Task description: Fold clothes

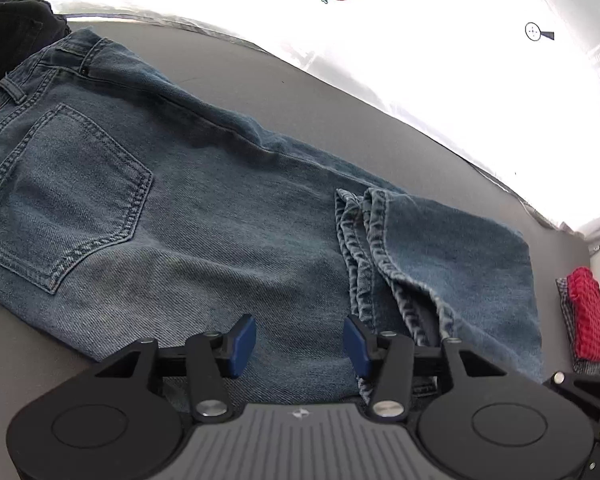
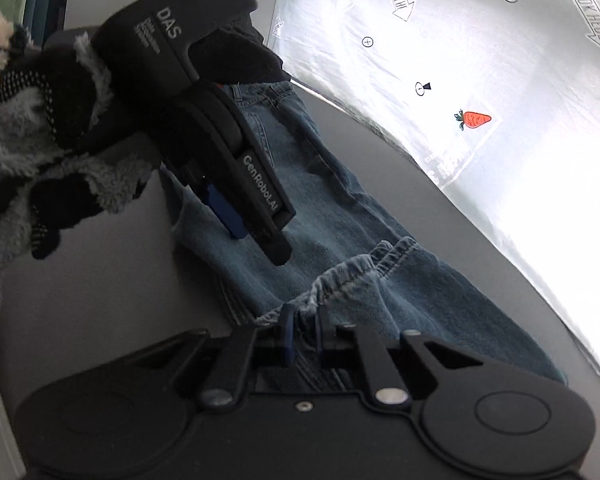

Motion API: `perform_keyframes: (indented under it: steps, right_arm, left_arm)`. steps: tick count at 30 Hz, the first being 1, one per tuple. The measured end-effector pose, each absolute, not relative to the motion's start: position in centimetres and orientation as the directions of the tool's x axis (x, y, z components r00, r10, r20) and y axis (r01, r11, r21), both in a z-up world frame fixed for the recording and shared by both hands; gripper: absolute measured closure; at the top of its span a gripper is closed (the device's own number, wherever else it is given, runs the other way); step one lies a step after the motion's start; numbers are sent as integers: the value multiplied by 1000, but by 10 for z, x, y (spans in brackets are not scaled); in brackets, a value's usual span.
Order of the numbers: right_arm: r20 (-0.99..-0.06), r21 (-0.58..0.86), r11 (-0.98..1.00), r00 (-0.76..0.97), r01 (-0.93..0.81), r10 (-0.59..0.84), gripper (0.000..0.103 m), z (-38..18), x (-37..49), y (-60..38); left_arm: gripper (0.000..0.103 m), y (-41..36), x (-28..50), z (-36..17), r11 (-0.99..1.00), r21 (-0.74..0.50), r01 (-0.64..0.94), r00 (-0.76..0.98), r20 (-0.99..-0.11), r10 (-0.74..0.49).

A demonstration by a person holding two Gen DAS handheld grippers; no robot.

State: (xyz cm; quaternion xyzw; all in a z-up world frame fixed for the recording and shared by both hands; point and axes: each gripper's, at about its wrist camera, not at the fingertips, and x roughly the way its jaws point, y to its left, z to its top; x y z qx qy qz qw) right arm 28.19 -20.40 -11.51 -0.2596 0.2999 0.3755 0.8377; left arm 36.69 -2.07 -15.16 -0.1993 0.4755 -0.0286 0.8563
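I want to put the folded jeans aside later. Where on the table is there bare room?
Bare grey table lies between the jeans and the white sheet. Another patch lies in front of the jeans, near the person's fuzzy sleeve. The right end is crowded by a red checked cloth.

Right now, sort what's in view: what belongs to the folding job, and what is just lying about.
Job:
- jeans
- left gripper, open above the jeans
- right gripper, shut on the jeans' hems

Lying about:
- red checked cloth
- dark garment
- carrot-print sheet
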Motion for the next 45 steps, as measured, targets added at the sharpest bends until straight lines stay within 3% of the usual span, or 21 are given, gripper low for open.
perform_keyframes:
  steps: [5,6,7,8,12,15,19,21,22,23,25,28,32,37,41,43,45]
  right_arm:
    - [-780,-222,580,500,-784,377,87,-146,282,-193]
    - [-771,-211,588,503,-781,391,70,-140,279,-196]
    - [-758,-182,607,504,-774,414,47,-131,276,-205]
    - [-742,-156,632,512,-759,432,40,-121,275,-215]
    - [-698,-154,826,651,-543,298,38,-100,277,-265]
    - [-723,-36,953,666,-300,182,36,-103,293,-325]
    - [-756,36,999,652,-37,51,36,-121,292,-386]
    - [-768,32,999,640,16,14,36,-126,290,-400]
    - [-775,33,999,631,35,4,36,-129,290,-405]
    - [-781,39,998,624,55,-4,36,-132,290,-410]
    - [-790,55,994,612,93,-14,36,-138,291,-419]
    - [-792,75,990,610,120,-14,36,-140,295,-427]
    - [-787,134,978,616,158,8,36,-144,300,-432]
    - [-764,315,922,637,223,107,36,-149,309,-444]
    - [-715,443,873,667,203,208,36,-147,320,-448]
    - [-701,482,855,670,193,244,34,-150,329,-447]
    - [-699,500,847,662,181,271,34,-155,339,-442]
  left_arm:
    - [49,-30,380,-148,936,-328,-129,558,-804,-205]
    - [48,-35,383,-145,940,-323,-113,567,-798,-205]
    - [47,-41,386,-142,943,-317,-97,575,-792,-207]
    - [44,-47,389,-139,947,-313,-74,580,-786,-214]
    - [28,-88,405,-140,970,-232,67,575,-786,-228]
    - [22,-112,419,-152,981,-156,118,567,-800,-196]
    - [23,-105,448,-176,957,-289,16,522,-814,-254]
    - [31,-98,456,-183,938,-344,-46,537,-800,-267]
    - [63,-93,457,-185,927,-365,-83,561,-787,-259]
    - [88,-89,460,-188,919,-379,-108,558,-788,-259]
    - [95,-83,462,-186,908,-402,-116,565,-779,-273]
    - [96,-86,456,-157,933,-356,-53,621,-743,-248]
    - [95,-86,458,-136,955,-298,-1,669,-710,-221]
    - [91,-87,477,-179,996,-68,-57,539,-842,-27]
    - [70,-62,457,-165,968,-217,-125,555,-824,-112]
    - [66,-54,440,-150,947,-293,-131,590,-791,-163]
    - [53,-56,427,-140,907,-414,-78,602,-745,-288]
